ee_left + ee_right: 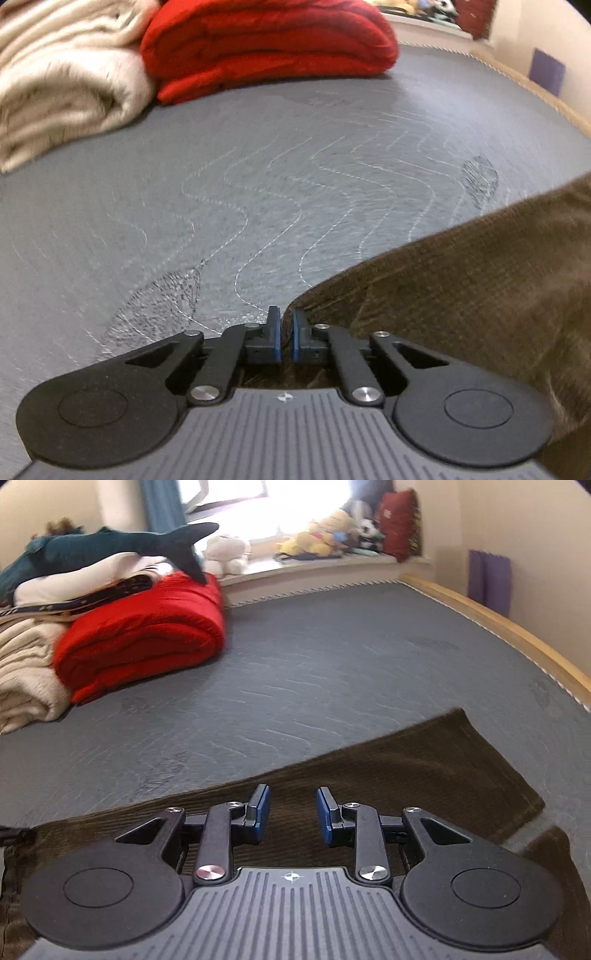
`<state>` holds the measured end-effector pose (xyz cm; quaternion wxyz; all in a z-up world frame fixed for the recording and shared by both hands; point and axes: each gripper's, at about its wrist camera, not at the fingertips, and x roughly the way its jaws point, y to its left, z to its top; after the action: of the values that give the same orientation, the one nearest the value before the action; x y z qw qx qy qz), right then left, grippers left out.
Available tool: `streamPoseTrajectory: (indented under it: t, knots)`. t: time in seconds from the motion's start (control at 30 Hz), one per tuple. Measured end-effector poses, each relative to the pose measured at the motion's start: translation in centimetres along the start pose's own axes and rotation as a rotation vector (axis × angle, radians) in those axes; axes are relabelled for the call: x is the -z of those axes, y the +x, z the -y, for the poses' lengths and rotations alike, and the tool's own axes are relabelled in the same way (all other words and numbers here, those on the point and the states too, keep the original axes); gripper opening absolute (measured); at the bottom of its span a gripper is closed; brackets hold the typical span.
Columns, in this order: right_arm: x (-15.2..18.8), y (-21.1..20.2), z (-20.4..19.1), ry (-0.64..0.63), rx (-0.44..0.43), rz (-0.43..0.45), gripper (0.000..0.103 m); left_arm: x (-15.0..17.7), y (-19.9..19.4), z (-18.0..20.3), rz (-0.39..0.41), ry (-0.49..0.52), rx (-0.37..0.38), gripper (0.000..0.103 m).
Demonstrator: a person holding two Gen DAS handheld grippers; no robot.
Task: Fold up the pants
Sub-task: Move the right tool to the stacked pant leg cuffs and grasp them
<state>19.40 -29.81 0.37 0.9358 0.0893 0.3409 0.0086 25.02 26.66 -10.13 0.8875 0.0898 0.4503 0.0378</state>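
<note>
Dark brown corduroy pants [461, 280] lie flat on the grey mattress [258, 192]. Their left edge runs down into the narrow slit between the blue pads of my left gripper [285, 325], which is shut on that edge. More brown cloth shows beneath its linkage. In the right wrist view the pants [424, 768] stretch toward a leg end at the right. My right gripper [292, 812] hovers over them, jaws partly apart, nothing between the pads.
A folded red blanket [147, 635] and a cream blanket [26, 679] are stacked at the far left of the mattress, with a plush shark [110, 546] on top. A wooden bed edge [498, 627] runs along the right. Soft toys [321, 539] line the window sill.
</note>
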Motion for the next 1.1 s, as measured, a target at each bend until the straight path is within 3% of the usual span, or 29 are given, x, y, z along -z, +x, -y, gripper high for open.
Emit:
streamPoseTrajectory:
  t: [0.07,0.17,0.27,0.47,0.57,0.6,0.63,0.83,1.1]
  knots:
    - [0.0,0.1,1.1,0.042,0.029,-0.007,0.031,0.0,-1.7,0.6,0.006,0.022,-0.003,0.003]
    - [0.1,-0.1,2.7,0.092,0.07,-0.01,0.03,0.2,-5.5,2.1,0.029,0.131,0.001,0.003]
    - [0.6,-0.4,4.4,0.137,0.1,-0.012,0.018,1.4,-10.5,3.5,0.056,0.194,0.038,0.002]
    - [1.9,-1.4,9.1,0.327,0.076,-0.046,0.016,8.7,-21.5,6.1,0.092,0.35,0.142,0.002]
    - [2.8,-1.9,11.2,0.419,0.065,-0.055,0.017,14.4,-20.6,7.1,-0.037,0.435,0.167,0.0]
    - [3.0,-2.0,11.7,0.44,0.066,-0.054,0.017,16.0,-19.4,7.3,-0.122,0.482,0.133,0.0]
    - [3.3,-2.0,12.2,0.461,0.067,-0.057,0.017,16.8,-18.9,7.4,-0.146,0.519,0.101,0.0]
    - [4.6,-0.6,15.5,0.64,0.073,-0.078,0.017,14.9,-19.3,4.8,-0.102,0.281,0.187,0.001]
    - [4.7,3.2,16.8,0.722,0.026,-0.06,0.018,12.6,-16.8,7.1,-0.05,0.408,0.28,0.004]
